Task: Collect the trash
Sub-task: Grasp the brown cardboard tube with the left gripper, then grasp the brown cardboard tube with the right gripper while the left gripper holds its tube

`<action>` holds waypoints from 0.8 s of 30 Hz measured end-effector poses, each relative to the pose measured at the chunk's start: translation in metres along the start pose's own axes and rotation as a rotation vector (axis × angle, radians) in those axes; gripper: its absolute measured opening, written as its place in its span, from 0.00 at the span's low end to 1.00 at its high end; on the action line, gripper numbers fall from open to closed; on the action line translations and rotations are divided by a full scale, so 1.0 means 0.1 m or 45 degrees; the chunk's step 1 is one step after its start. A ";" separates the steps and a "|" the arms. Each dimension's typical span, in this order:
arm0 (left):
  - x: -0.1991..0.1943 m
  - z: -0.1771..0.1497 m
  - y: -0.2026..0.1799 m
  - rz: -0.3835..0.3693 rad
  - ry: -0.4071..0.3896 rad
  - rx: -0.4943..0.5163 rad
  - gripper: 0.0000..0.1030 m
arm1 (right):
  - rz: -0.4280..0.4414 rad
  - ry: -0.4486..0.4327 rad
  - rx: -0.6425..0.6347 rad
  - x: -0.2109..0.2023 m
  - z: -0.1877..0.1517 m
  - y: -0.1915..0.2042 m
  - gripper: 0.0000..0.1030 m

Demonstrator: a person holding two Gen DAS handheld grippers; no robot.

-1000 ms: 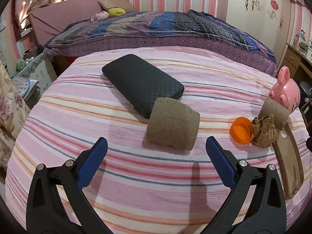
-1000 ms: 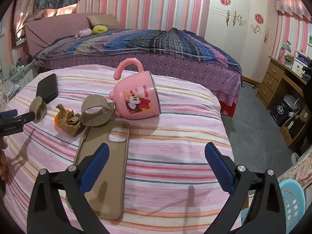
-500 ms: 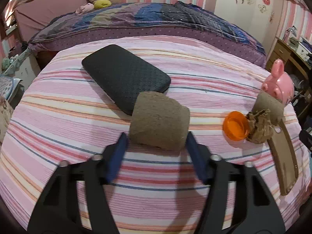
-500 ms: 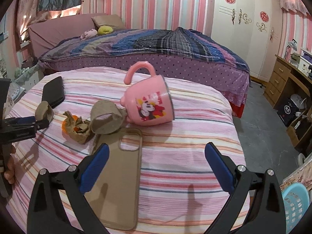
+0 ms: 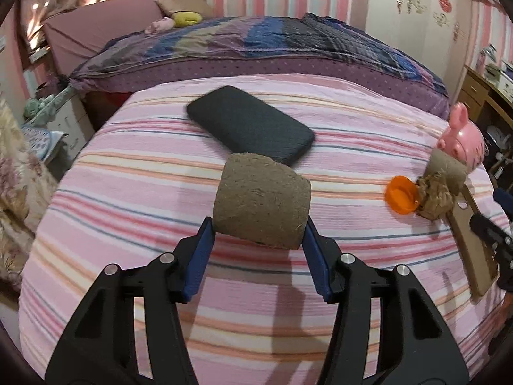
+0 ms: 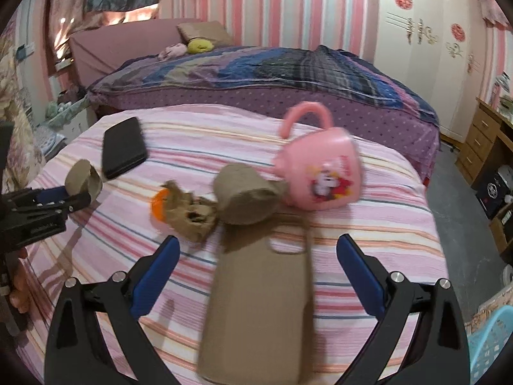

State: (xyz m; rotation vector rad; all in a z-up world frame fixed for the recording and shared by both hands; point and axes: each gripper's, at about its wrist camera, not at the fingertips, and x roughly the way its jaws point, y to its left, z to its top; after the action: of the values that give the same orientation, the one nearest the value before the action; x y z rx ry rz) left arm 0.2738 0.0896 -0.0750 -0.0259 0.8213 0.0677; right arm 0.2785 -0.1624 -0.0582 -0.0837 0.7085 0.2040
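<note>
Left gripper [image 5: 258, 240] clamped on cardboard roll [image 5: 261, 200], lifted off striped bedspread [image 5: 128, 192]. Right gripper [image 6: 256, 256] wide, empty, over tan phone case [image 6: 259, 304]. Beyond: crumpled paper [image 6: 189, 213], orange cap [image 6: 157, 207], second roll [image 6: 245, 194], pink mug [image 6: 320, 173], black phone [image 6: 123, 147].

Pink-striped walls [image 6: 279, 12], white wardrobe [image 6: 426, 48], purple-quilted bed [image 6: 256, 73].

The mug [image 6: 320, 173] at right centre and the phone case [image 6: 259, 304] at lower centre are motion-blurred; the basket [image 6: 490, 346] is cut off at lower right.
</note>
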 end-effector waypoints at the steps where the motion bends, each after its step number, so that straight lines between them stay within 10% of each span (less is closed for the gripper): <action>1: -0.01 0.00 0.06 0.011 -0.002 -0.012 0.52 | 0.006 0.000 -0.010 0.01 0.00 0.03 0.93; 24: -0.10 0.12 0.34 0.096 -0.037 -0.037 0.52 | 0.096 0.061 -0.049 0.26 0.01 0.51 0.43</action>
State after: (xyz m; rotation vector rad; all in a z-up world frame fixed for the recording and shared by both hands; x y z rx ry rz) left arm 0.2740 0.1241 -0.0594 -0.0216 0.7923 0.1509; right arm 0.2879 -0.1078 -0.0748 -0.0986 0.7562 0.2885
